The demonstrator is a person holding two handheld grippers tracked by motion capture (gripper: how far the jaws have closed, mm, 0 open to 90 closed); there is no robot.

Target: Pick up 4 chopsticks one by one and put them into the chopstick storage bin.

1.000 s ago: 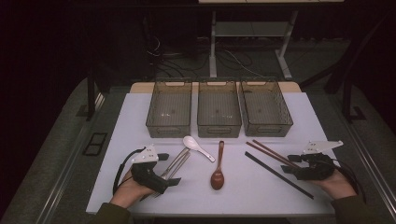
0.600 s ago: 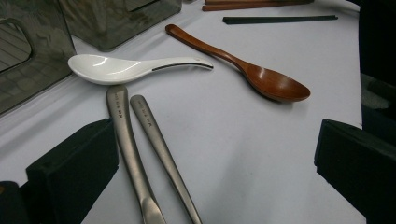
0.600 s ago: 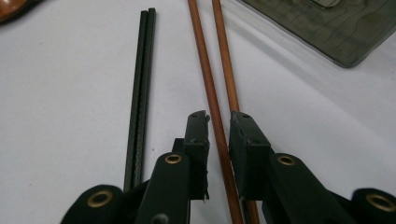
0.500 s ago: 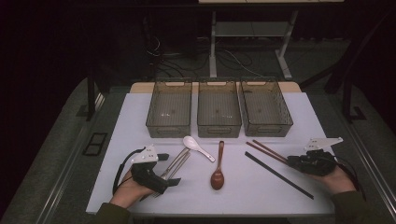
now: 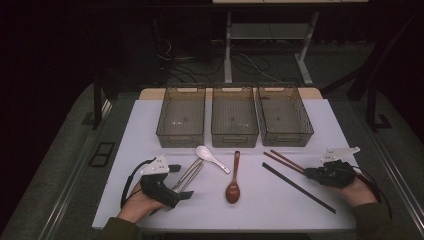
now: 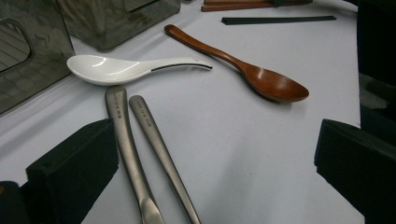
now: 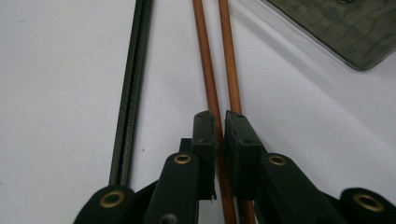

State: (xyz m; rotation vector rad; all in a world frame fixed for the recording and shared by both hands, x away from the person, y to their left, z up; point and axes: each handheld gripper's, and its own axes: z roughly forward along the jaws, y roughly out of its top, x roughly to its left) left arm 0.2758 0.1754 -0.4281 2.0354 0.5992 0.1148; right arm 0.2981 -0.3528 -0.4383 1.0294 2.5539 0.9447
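Observation:
My right gripper (image 5: pixel 307 174) lies low at the table's right, on the near end of the brown chopsticks (image 5: pixel 282 160). Its jaws have just been closing. In the right gripper view (image 7: pixel 219 126) one brown chopstick (image 7: pixel 211 70) sits pinched in the narrow gap, and the other runs under the right jaw. A black chopstick pair (image 5: pixel 298 187) (image 7: pixel 130 102) lies just beside them. My left gripper (image 5: pixel 181 181) (image 6: pixel 212 177) stands open over two metal utensil handles (image 5: pixel 190 172) (image 6: pixel 135 149). A white spoon (image 5: pixel 212 158) (image 6: pixel 121 70) and a wooden spoon (image 5: pixel 234 180) (image 6: pixel 261 79) lie in the middle.
Three clear grey bins (image 5: pixel 182 135) (image 5: pixel 235 136) (image 5: pixel 286 135) stand side by side at the back of the white table (image 5: pixel 150 130). Dark floor, cables and a stand's legs (image 5: pixel 228 60) lie beyond the far edge.
The right gripper's jaws have drawn together onto the brown chopsticks' near end. The left hand and all the cutlery stay where they were.

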